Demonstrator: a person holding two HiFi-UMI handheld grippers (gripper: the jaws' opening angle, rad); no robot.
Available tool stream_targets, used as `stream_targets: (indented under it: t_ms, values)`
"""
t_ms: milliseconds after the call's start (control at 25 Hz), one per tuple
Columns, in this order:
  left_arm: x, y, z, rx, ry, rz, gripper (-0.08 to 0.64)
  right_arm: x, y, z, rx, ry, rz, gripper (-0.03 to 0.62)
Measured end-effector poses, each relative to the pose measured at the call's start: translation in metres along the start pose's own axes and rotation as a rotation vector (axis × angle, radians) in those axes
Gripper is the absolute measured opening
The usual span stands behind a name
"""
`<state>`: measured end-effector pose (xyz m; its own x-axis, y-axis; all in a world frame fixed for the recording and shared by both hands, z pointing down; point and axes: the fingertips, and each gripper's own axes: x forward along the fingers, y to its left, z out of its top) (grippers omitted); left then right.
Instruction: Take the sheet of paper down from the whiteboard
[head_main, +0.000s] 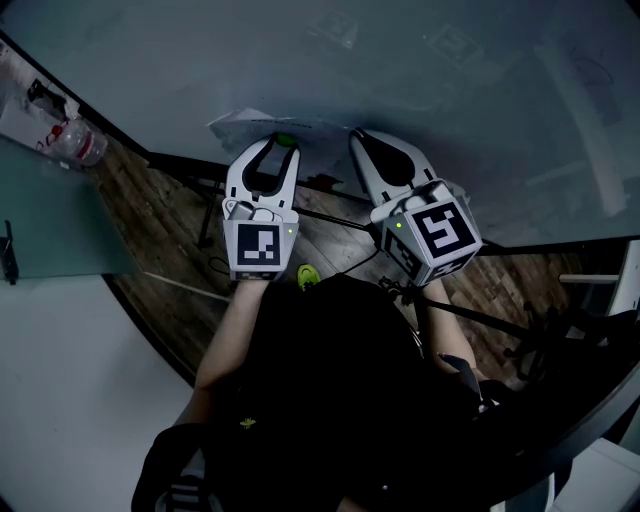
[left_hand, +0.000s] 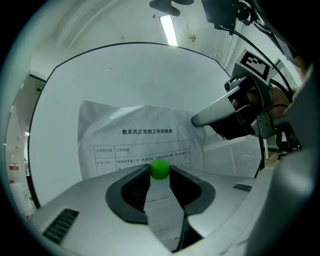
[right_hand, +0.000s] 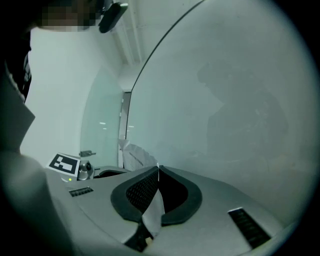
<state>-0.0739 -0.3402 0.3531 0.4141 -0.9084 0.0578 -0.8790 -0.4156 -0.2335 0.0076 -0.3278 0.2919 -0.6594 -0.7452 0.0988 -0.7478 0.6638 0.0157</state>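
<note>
- So, the sheet of paper (left_hand: 135, 135) was on the whiteboard (left_hand: 125, 75), crumpled, with printed text and a table facing out.
- Left gripper (left_hand: 160, 171) pointed straight at the board. Its jaws were partly closed, with both pads pressing on a small green ball (left_hand: 160, 169) that sat on the sheet's lower middle.
- The paper was visible through the gap between the left jaws, below the ball.
- Right gripper (right_hand: 158, 171) had its jaws clamped together, with a strip of the sheet pinched between the pads and running down out of the jaw throat.
- From the left gripper view, the right gripper's tip met the sheet at its upper right edge, against the board.
- Head view: both grippers were side by side at the board, tips near each other, left on the ball, right just beside it. Both marker cubes faced the camera.
- The rest of the sheet showed left of the right jaws in the right gripper view, bulging off the board.
- Plastic bottle (head_main: 80, 143) was far left, well apart from the grippers. Wood floor (head_main: 160, 240) lay below the board.
</note>
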Motion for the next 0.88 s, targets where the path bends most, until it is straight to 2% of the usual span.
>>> stream_targets:
  t_ms: [160, 360, 880]
  values:
    - [-0.007, 0.002, -0.002, 0.011, 0.013, -0.005, 0.132, -0.004, -0.003, -0.005, 0.155, -0.015, 0.031, 0.026]
    - [-0.023, -0.001, -0.001, 0.021, 0.009, -0.017, 0.132, -0.014, 0.007, -0.014, 0.257, -0.023, 0.051, 0.026]
    - [-0.059, -0.011, -0.006, 0.009, 0.029, -0.091, 0.132, -0.04, 0.043, -0.029, 0.343, -0.018, 0.04, 0.026]
